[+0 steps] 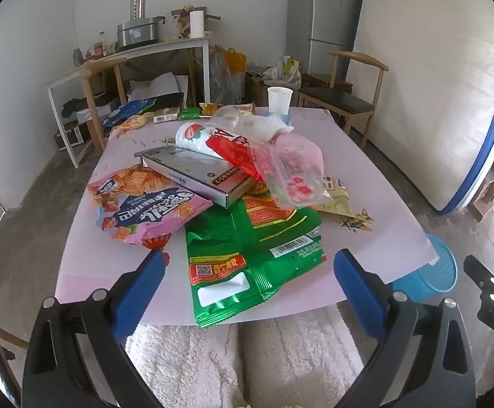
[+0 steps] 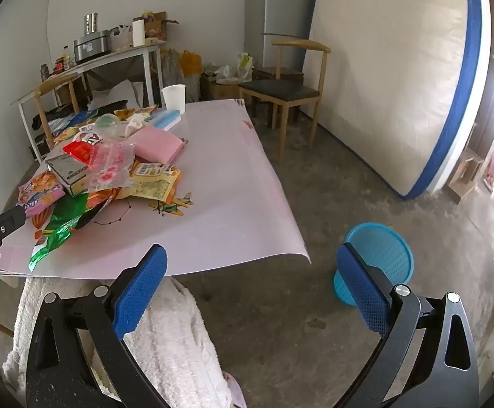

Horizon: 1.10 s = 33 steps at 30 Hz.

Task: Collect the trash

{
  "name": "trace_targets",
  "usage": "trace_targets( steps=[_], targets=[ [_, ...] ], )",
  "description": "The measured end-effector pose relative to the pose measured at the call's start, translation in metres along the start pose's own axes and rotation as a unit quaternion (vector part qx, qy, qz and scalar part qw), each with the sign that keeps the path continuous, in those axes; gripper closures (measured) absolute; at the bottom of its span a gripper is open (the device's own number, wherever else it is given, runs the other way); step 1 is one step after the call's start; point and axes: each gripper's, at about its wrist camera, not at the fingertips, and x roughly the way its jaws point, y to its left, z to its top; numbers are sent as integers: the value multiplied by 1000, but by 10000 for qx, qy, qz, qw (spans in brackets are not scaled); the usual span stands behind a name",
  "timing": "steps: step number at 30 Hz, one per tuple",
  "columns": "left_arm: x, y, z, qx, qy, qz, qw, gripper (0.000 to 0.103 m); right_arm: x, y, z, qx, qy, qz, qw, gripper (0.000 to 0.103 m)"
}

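A pile of trash lies on the pink table [image 1: 366, 183]: a green snack bag [image 1: 257, 251] at the near edge, a pink chip bag [image 1: 141, 204], a grey box [image 1: 196, 170], a red wrapper [image 1: 233, 149] and a clear flowered bag [image 1: 291, 176]. The pile also shows in the right wrist view [image 2: 104, 170]. My left gripper [image 1: 247, 282] is open and empty, just short of the green bag. My right gripper [image 2: 250, 278] is open and empty, off the table's near right corner. A blue mesh bin [image 2: 379, 255] stands on the floor to the right of the table, also visible in the left wrist view [image 1: 434, 272].
A white paper cup [image 1: 279, 100] stands at the table's far edge. Wooden chairs [image 2: 287, 91] stand behind the table. A mattress [image 2: 393, 85] leans on the right wall beside a fridge [image 1: 321, 23]. A cluttered white shelf table [image 1: 138, 51] is at the back left. My white fleece-covered legs [image 1: 247, 357] are below.
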Motion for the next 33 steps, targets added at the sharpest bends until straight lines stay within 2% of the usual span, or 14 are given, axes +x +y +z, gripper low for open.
trace_targets(
  steps=[33],
  targets=[
    [1,13,-3,-205,192,20,9996,6,7,1,0,-20,0,47,10000,7]
  ],
)
